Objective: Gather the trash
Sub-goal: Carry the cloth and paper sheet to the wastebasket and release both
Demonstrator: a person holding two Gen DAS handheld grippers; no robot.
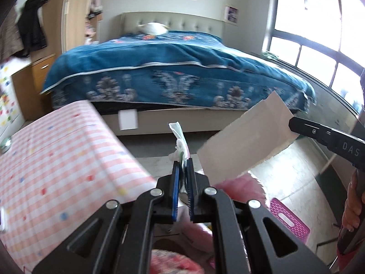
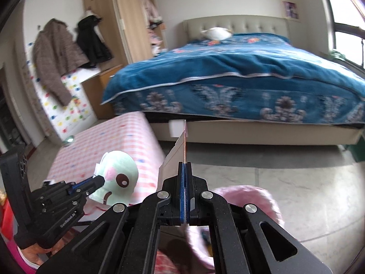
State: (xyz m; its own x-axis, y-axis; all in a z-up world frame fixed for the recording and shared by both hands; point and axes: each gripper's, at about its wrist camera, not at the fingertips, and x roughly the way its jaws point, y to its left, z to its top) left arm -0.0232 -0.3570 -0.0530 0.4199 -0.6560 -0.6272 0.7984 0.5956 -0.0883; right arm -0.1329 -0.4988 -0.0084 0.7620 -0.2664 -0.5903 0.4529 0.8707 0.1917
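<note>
A crumpled white tissue (image 1: 178,142) is pinched between the closed jaws of the left gripper (image 1: 183,166), its loose end standing up toward 12 o'clock. A flat piece of cardboard (image 1: 245,141) is clamped edge-on by the right gripper (image 2: 184,166), at 2 o'clock in the left view. Both items are held clear of the pink checked table (image 1: 57,157), apparently for carrying to disposal. No bin is seen.
</note>
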